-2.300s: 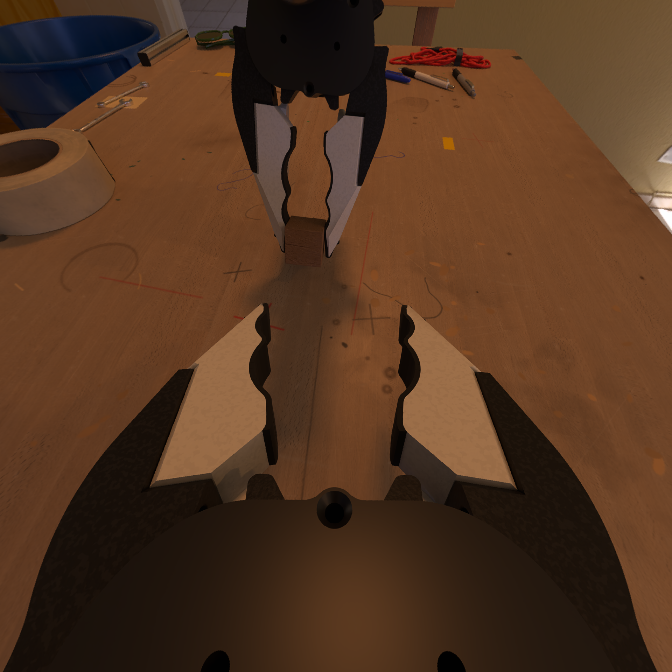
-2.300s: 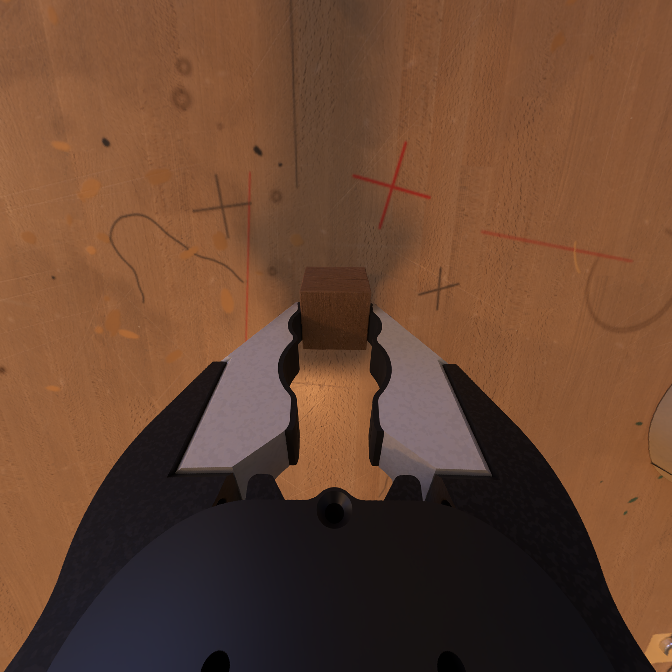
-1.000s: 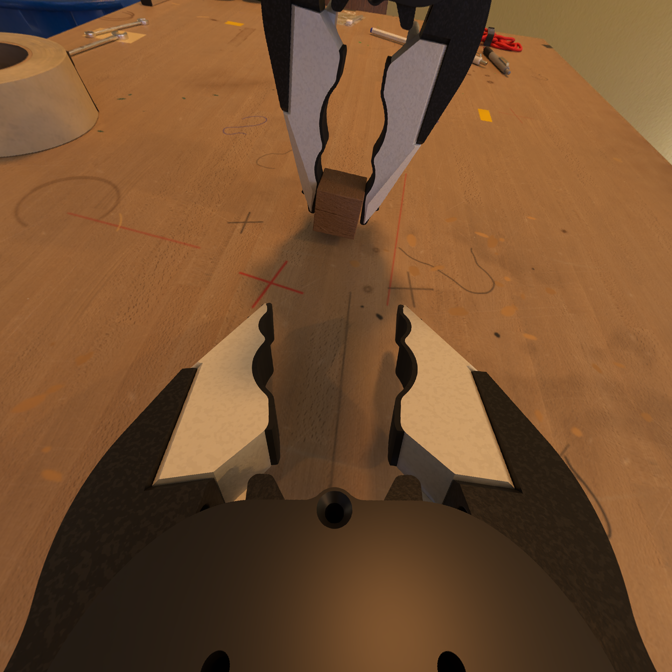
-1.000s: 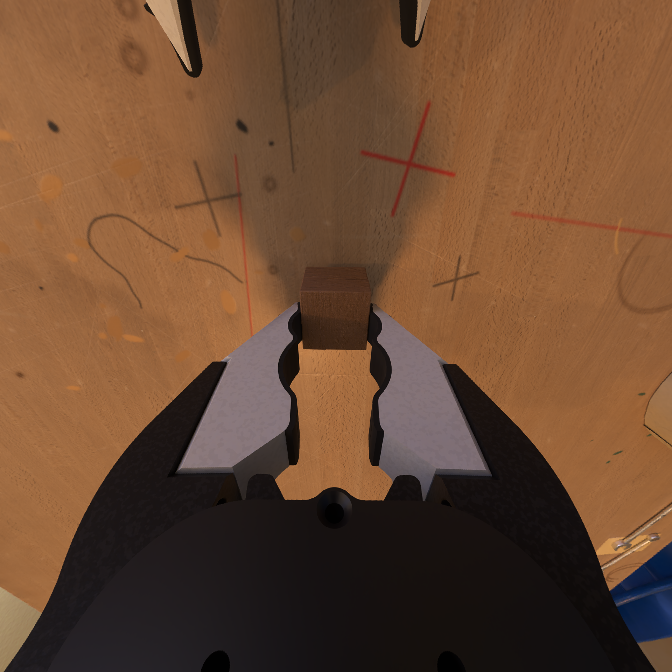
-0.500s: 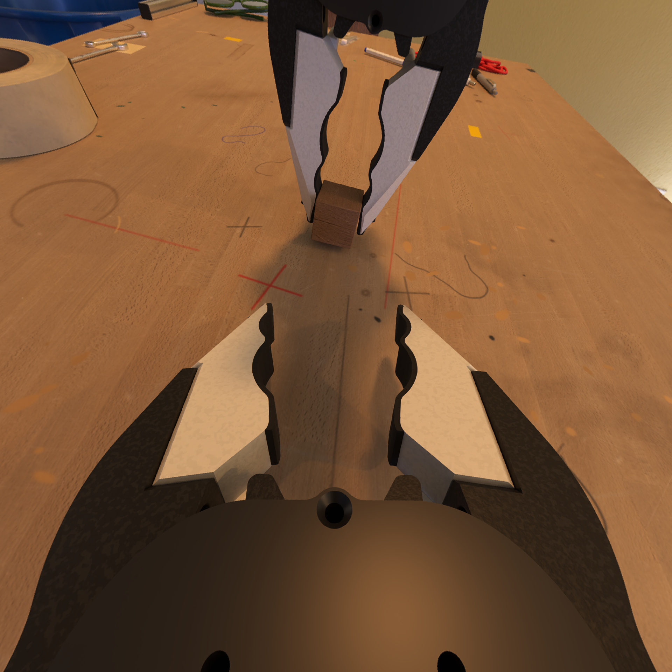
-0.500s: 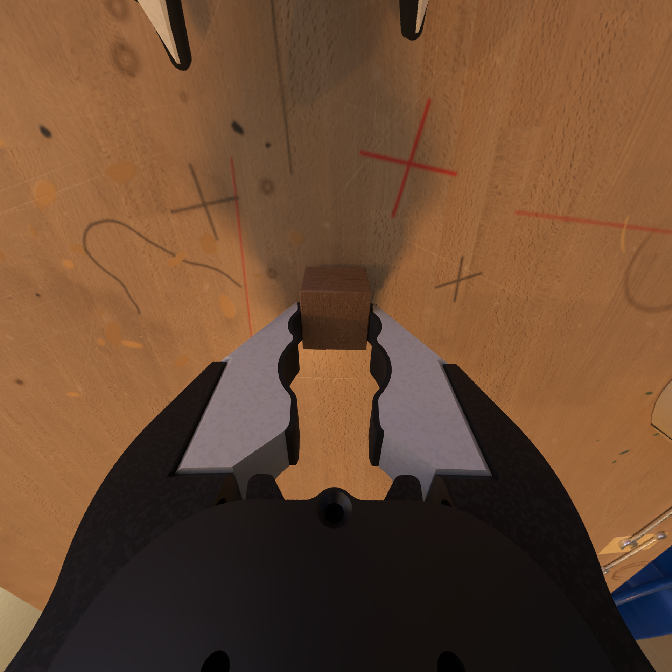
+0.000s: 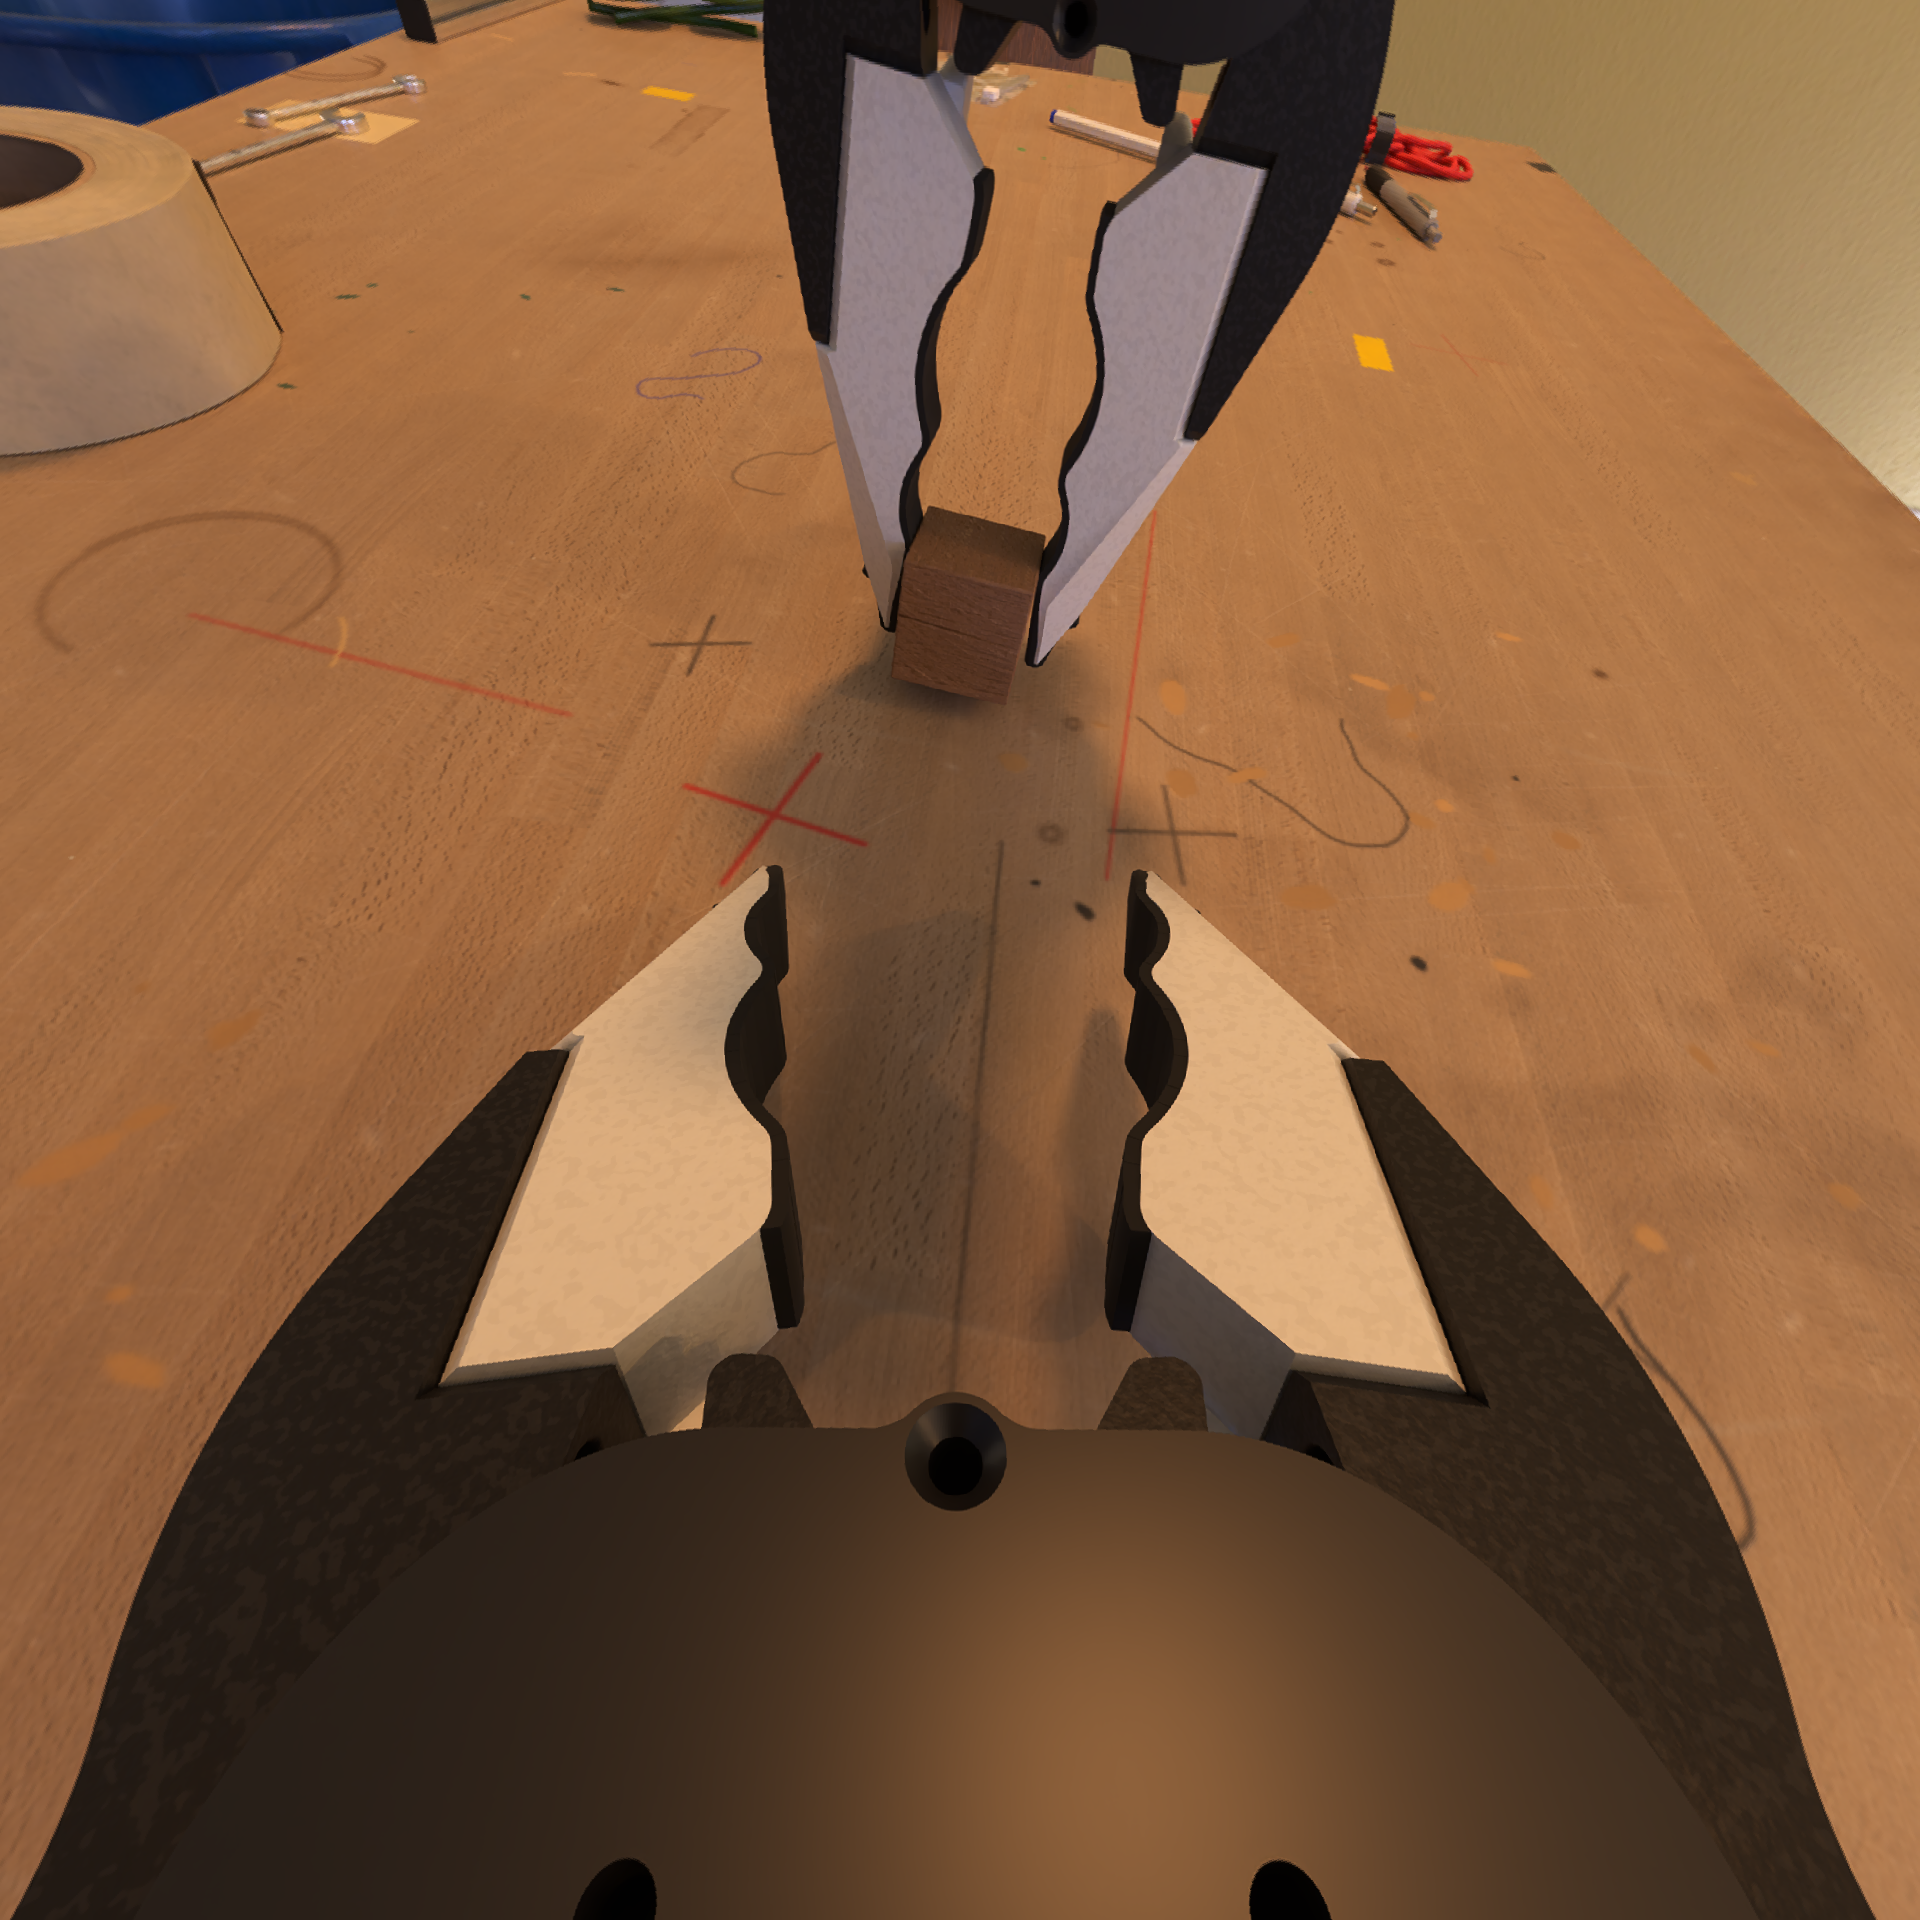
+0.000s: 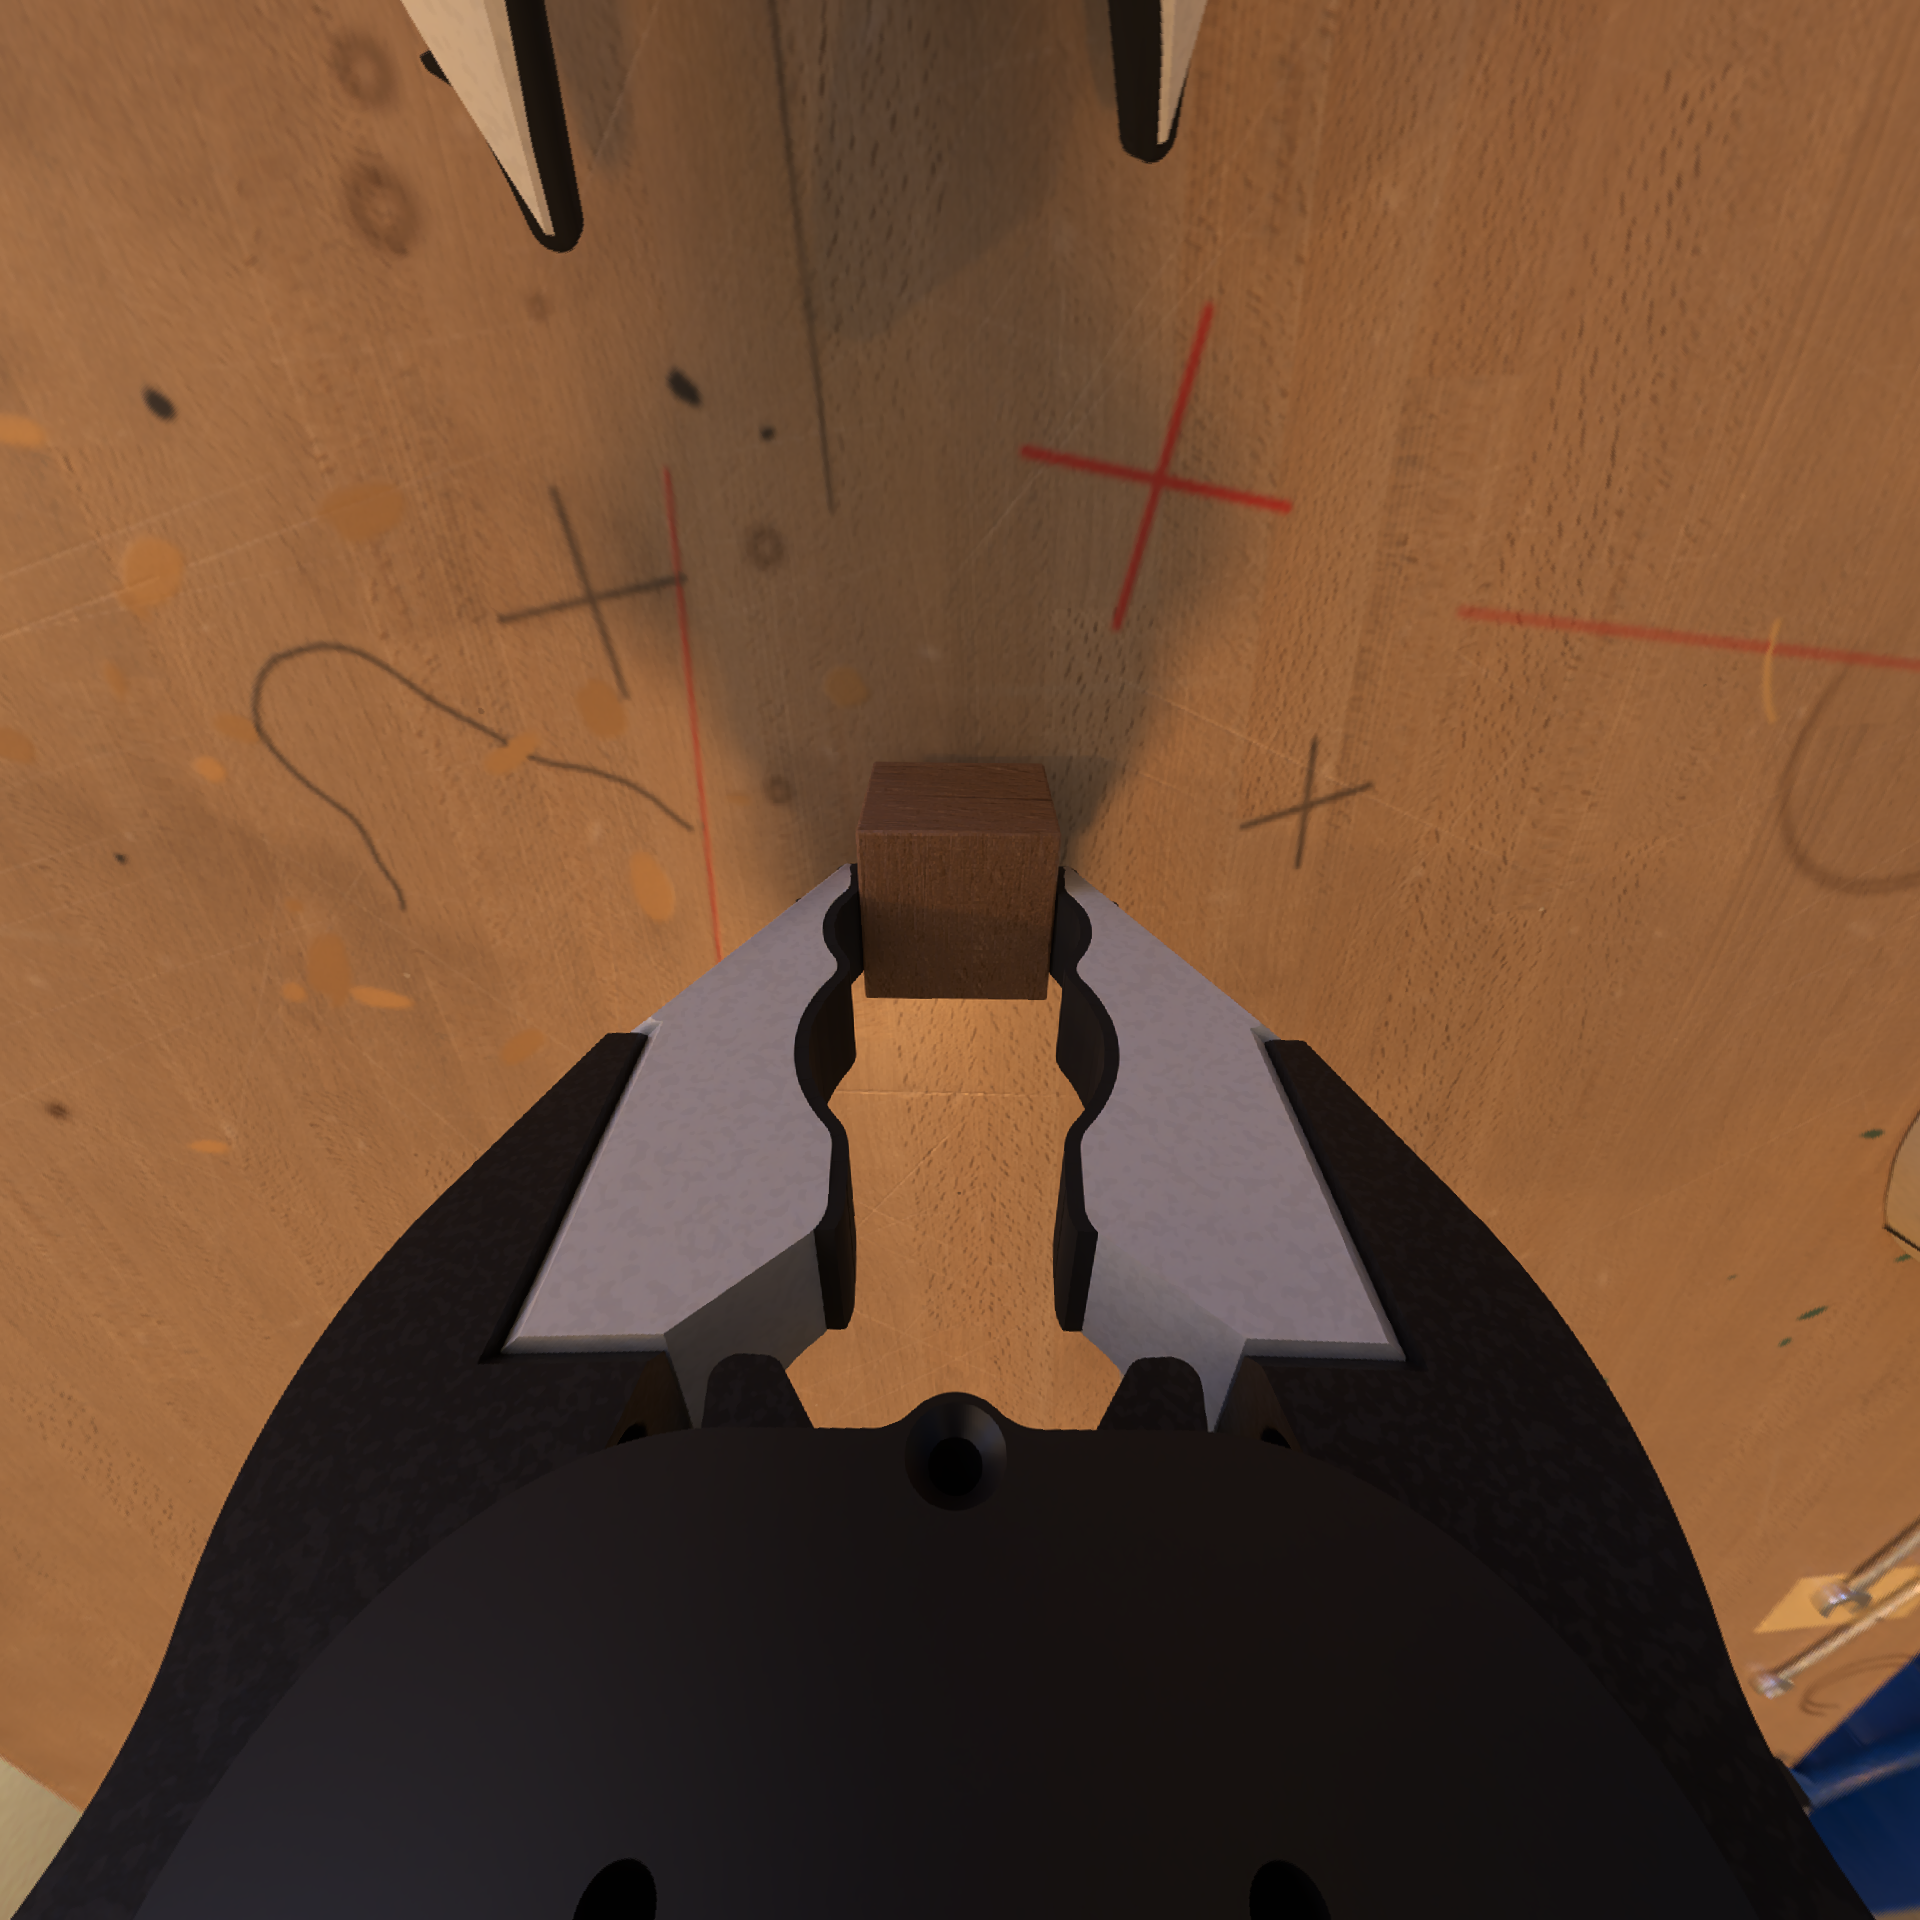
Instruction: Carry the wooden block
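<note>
Carry underway: my right gripper (image 8: pixel 956 883) clamps the small dark-brown wooden block (image 8: pixel 954 894) above the scuffed wooden bench (image 7: pixel 1558 727); left gripper (image 7: pixel 954 904) gapes, empty. Next: steady transport.

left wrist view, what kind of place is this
Probably a workshop: a scuffed, pen-marked wooden workbench with wrenches, marker pens, a big tape roll and a blue bin.

Nothing readable from where I'm looking, honestly. My workbench (image 7: pixel 1558 623) only carries hand-drawn stuff: a red cross (image 7: pixel 774 816), a couple of small pencil crosses (image 7: pixel 698 644), some squiggles. No letters, numbers or brands.
</note>
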{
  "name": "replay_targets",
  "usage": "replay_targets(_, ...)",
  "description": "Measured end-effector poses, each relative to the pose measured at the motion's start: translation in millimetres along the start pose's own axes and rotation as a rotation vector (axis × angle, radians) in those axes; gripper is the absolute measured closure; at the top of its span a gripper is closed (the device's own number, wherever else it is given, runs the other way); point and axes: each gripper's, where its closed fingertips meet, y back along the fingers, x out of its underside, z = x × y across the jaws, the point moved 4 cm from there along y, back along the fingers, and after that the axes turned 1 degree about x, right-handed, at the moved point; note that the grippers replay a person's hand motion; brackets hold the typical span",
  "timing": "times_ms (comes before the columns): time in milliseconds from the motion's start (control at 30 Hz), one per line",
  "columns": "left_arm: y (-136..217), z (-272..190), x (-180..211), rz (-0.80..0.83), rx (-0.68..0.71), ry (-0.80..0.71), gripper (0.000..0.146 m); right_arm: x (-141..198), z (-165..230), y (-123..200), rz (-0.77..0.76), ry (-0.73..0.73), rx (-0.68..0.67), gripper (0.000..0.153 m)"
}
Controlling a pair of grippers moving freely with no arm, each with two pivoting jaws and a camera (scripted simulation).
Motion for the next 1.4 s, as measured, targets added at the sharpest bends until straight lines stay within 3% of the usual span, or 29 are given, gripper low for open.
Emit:
replay_targets(200,0,0,0,0.003,0.000,-0.007,0.080,2,-5,7,-0.055,-0.047,-0.008,0.118)
replay_targets(433,0,-1,0,0.006,0.003,-0.010,0.080,25,-28,60,-0.056,-0.131,0.039,0.118)
replay_targets(600,0,-1,0,0.008,0.003,-0.009,0.080,83,-62,111,-0.026,-0.328,0.087,0.118)
replay_targets(833,0,0,0,0.006,0.004,-0.006,0.080,204,-106,155,0.095,-0.687,0.152,0.118)
replay_targets(1067,0,0,0,0.000,0.004,-0.002,0.081,306,-139,139,0.136,-1.068,0.143,0.118)
replay_targets(1400,0,-1,0,0.006,0.008,-0.007,0.080,365,-182,83,0.106,-1.428,0.152,0.118)
